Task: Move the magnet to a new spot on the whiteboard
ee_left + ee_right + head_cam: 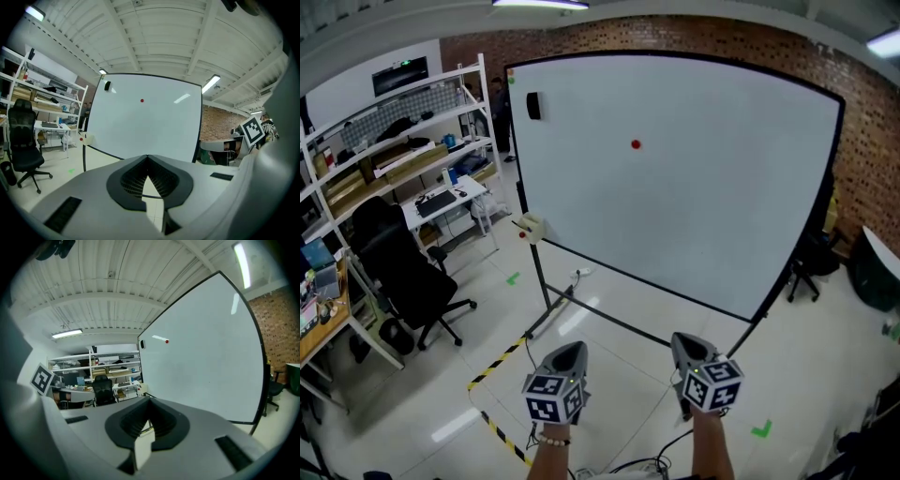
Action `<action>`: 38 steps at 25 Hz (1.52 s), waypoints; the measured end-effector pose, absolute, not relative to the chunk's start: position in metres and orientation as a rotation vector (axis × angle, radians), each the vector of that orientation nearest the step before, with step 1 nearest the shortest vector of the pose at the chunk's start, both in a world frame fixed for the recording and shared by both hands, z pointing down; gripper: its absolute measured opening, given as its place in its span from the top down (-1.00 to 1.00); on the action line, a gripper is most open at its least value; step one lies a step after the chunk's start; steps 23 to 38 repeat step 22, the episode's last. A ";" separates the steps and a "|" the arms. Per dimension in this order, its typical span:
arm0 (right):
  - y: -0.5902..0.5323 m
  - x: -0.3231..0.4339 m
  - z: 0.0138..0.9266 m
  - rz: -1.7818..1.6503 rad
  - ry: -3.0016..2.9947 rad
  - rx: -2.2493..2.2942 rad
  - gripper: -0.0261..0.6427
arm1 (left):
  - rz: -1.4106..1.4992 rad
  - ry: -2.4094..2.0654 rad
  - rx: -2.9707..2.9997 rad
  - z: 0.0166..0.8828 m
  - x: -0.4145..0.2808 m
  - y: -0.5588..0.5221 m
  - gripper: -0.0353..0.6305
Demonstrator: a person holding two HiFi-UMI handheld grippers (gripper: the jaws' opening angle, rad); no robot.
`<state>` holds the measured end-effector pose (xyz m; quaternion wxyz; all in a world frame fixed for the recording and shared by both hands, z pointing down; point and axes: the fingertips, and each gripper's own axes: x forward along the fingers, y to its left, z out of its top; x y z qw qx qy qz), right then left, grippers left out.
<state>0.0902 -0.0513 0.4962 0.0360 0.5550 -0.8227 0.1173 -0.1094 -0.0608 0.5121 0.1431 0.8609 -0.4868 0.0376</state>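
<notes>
A small red magnet sticks to the upper middle of the big whiteboard on its wheeled stand. It also shows as a red dot in the left gripper view and the right gripper view. Both grippers are held low, well short of the board. My left gripper is shut with nothing in it, and its jaws meet at the tip. My right gripper is likewise shut and empty.
A black eraser sits at the board's top left corner. Metal shelving, a desk and a black office chair stand to the left. Yellow-black tape runs across the floor. A brick wall rises behind the board.
</notes>
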 end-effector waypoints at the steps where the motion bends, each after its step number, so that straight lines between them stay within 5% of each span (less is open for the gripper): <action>1: -0.050 0.091 0.497 0.359 -2.529 1.700 0.90 | 0.109 -1.404 2.482 0.513 -0.108 -0.059 0.89; 38: -0.038 0.100 0.493 0.363 -2.543 1.711 0.90 | 0.116 -1.403 2.496 0.509 -0.098 -0.054 0.89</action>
